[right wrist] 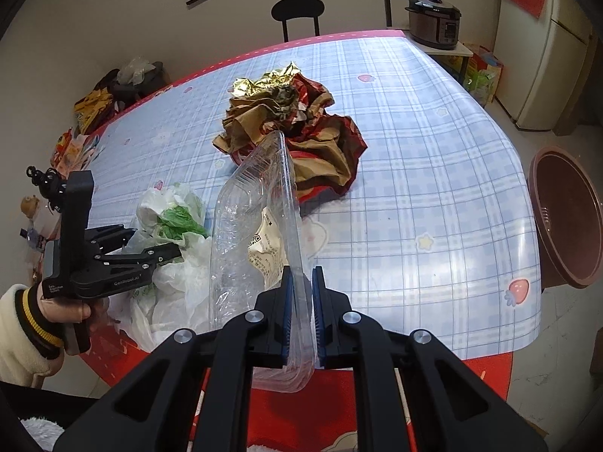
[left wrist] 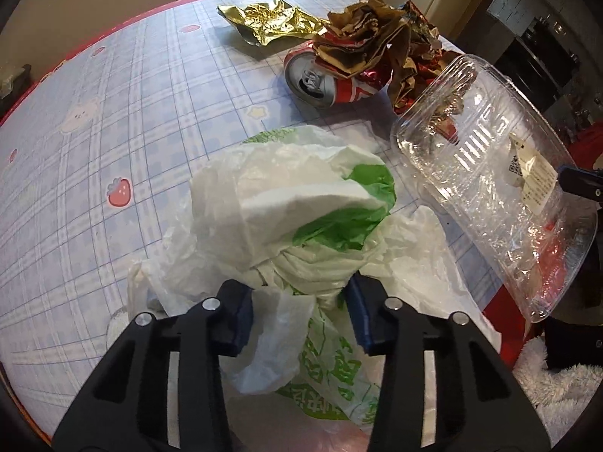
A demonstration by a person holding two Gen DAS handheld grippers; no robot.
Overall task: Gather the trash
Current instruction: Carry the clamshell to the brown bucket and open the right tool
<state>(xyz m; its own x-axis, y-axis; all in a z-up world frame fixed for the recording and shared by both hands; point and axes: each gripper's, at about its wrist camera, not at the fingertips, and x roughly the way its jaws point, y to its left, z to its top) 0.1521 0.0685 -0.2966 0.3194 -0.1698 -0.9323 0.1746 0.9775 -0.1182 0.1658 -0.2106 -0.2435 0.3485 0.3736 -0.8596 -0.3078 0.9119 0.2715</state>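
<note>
1. The right hand-held gripper is clenched on the rim of a clear plastic container and holds it tilted up above the near edge of the worktop, with its labelled side turned left.
2. The left hand-held gripper straddles the bunched neck of a white and green plastic bag. The bag fills the gap between the pads, but I cannot tell whether they are actually pinching it.
3. My reading is that the step in hand is bagging: the container is lifted and the bag sits just left of it, near the front edge.
4. The next move probably calls for the bag's mouth to be opened wide enough. The container is bulky and stiff, while the bag is limp and crumpled shut.
5. More trash waits further back: a crushed red can, crumpled brown and red paper lying partly over it, and a gold foil wrapper at the far side.
6. A brown bin stands on the floor to the right of the worktop, well apart from both grippers.
7. Nothing lies between the container and the bag.
</note>
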